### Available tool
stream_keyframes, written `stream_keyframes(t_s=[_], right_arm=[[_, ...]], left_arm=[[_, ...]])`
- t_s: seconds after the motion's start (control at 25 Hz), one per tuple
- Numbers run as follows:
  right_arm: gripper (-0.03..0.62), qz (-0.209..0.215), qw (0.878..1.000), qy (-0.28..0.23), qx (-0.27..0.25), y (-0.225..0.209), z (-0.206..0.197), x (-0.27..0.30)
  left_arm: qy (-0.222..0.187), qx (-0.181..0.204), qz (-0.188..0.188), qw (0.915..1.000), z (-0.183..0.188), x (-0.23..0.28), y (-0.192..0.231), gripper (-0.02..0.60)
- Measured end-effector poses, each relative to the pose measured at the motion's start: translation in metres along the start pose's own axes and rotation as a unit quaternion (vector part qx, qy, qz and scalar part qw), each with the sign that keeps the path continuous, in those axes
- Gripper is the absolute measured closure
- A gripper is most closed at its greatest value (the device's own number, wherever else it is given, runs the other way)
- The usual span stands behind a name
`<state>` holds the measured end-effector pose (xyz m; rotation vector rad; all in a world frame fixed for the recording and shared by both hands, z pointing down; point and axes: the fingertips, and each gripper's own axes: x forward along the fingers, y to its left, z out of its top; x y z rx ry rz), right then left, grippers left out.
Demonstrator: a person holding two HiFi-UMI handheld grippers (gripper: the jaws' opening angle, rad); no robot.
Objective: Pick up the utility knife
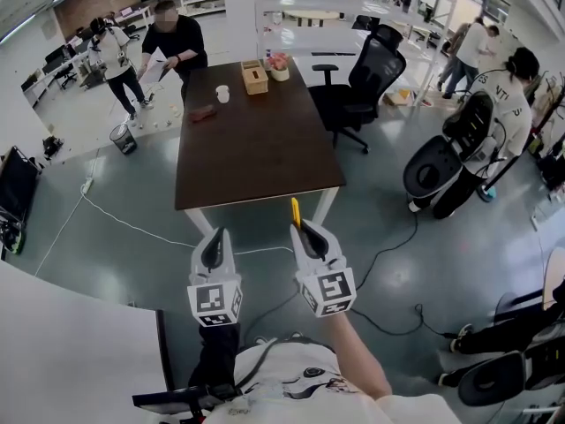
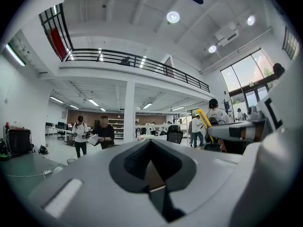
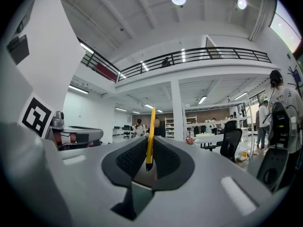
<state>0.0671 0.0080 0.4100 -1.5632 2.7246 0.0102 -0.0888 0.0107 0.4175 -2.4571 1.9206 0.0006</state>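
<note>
A slim yellow utility knife [image 3: 150, 136] stands upright between the jaws of my right gripper [image 3: 147, 148], which is shut on it. In the head view the utility knife [image 1: 295, 211] sticks out past the right gripper [image 1: 307, 230], held in the air in front of the dark brown table [image 1: 256, 153]. My left gripper [image 1: 214, 247] hangs beside it at the left, shut, with nothing between its jaws. From the left gripper view the left gripper [image 2: 150, 148] points at the room, and the yellow utility knife [image 2: 204, 120] shows at the right.
On the table's far end sit a white cup [image 1: 222, 94], a wooden tissue box [image 1: 255, 77] and a small flower pot [image 1: 279, 67]. A black office chair [image 1: 362, 82] stands to the table's right. A person [image 1: 174, 47] stands at the far end; cables [image 1: 115, 221] cross the floor.
</note>
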Motion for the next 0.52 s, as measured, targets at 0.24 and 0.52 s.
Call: stream_keyframes(t_s=[0.24,0.52], right_arm=[[0.551,0.001,1.000,0.002,0.000,0.0010,-0.0003,-0.0001],[0.551,0.000,1.000,0.003,0.000,-0.0031,-0.0016,-0.0010]], left_arm=[[0.001,-0.002,-0.001,1.0000,-0.0003,-0.0001,-0.0005,0.584],[0.002,-0.001,-0.002,1.0000,-0.0004,0.0028,-0.0046,0.584]])
